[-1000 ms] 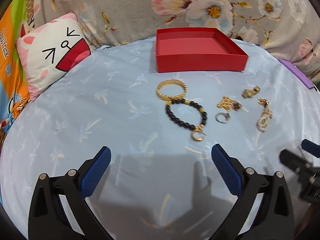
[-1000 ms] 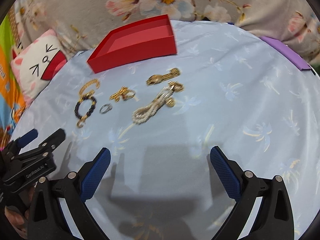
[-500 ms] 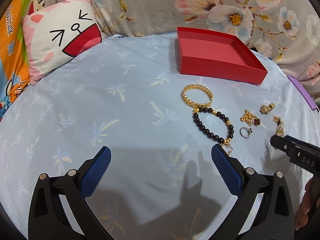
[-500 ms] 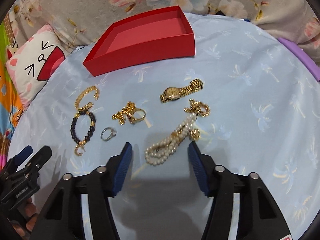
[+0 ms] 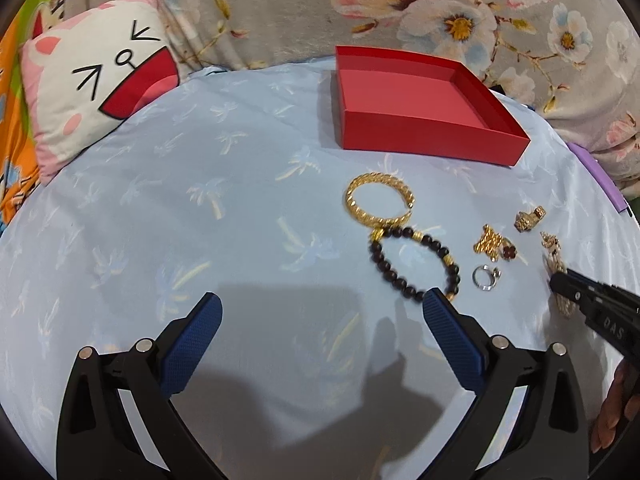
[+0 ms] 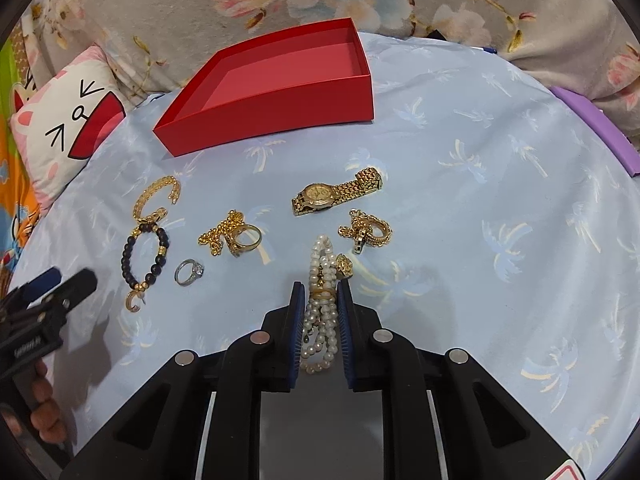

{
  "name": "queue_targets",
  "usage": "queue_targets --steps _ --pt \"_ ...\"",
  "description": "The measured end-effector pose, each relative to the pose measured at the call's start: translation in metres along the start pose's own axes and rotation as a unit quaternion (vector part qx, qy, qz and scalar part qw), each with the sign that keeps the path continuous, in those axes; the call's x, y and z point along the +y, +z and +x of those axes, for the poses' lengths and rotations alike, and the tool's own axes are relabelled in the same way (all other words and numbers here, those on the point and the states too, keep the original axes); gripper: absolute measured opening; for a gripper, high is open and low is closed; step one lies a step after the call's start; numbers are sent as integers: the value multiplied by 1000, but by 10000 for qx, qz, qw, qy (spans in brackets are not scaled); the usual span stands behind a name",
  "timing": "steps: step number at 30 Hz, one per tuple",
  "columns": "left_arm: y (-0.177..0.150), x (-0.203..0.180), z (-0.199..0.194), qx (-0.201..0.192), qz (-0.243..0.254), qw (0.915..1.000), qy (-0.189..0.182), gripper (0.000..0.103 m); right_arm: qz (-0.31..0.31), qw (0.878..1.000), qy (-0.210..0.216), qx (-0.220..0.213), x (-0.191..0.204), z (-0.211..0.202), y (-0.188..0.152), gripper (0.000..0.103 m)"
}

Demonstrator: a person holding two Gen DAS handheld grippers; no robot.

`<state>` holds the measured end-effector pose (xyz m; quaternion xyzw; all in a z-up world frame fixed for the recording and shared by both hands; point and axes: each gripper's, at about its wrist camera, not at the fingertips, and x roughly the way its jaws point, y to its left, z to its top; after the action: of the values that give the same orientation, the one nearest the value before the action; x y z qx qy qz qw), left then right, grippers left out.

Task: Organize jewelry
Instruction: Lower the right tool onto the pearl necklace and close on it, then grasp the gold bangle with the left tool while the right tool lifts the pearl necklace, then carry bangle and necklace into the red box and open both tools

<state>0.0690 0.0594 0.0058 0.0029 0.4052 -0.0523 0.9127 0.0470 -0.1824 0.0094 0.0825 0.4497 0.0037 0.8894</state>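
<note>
An empty red box (image 6: 280,80) stands at the back of the light blue cloth; it also shows in the left wrist view (image 5: 420,108). My right gripper (image 6: 320,292) is shut on a pearl bracelet (image 6: 320,276) that lies on the cloth. Around it lie a gold watch (image 6: 336,194), a gold chain piece (image 6: 366,230), a gold ring with chain (image 6: 236,236), a silver ring (image 6: 189,271), a black bead bracelet (image 6: 144,260) and a gold bangle (image 6: 154,198). My left gripper (image 5: 320,312) is open and empty, its right pad beside the bead bracelet (image 5: 416,264).
A cat-face pillow (image 5: 96,88) lies at the back left. Floral fabric (image 5: 400,8) rises behind the box. A purple strip (image 6: 596,128) runs along the right edge of the cloth. The right gripper's tip (image 5: 592,300) shows at the right of the left wrist view.
My right gripper moved forward to the pearl bracelet and closed from wide open onto it. My left gripper shifted left and stayed open.
</note>
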Motion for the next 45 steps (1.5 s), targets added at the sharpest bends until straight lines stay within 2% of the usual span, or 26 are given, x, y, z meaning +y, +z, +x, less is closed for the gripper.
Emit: queue_targets --steps 4,9,13,15,17,18,23,32,42,45 --pt "26 -17 14 -14 232 9997 -76 98 2 10000 60 -1 -1 0 -1 15" --pt "55 -35 49 62 198 9997 143 98 74 9998 158 6 -3 1 0 15" --pt "64 -43 66 103 166 9995 262 97 36 9999 164 -1 -3 1 0 15" --pt "63 -45 73 217 177 9994 218 93 -4 9999 155 -11 -3 1 0 15" --pt "60 -46 78 369 198 9990 142 81 -38 9999 148 -20 -3 1 -1 15" --pt "59 -45 81 441 177 9988 108 79 -57 9999 141 -25 -2 1 -1 15" --pt "53 -48 74 220 273 9993 90 54 -135 9999 84 -56 1 0 -2 15" --pt "51 -47 64 139 316 9994 -24 54 -121 9998 51 -139 -4 -2 2 14" --pt "68 -39 8 -292 350 9984 -326 54 -193 9984 154 -507 1 -34 18 13" --pt "85 -39 -4 -429 413 9975 -381 54 -187 9976 326 -576 -2 -44 40 13"
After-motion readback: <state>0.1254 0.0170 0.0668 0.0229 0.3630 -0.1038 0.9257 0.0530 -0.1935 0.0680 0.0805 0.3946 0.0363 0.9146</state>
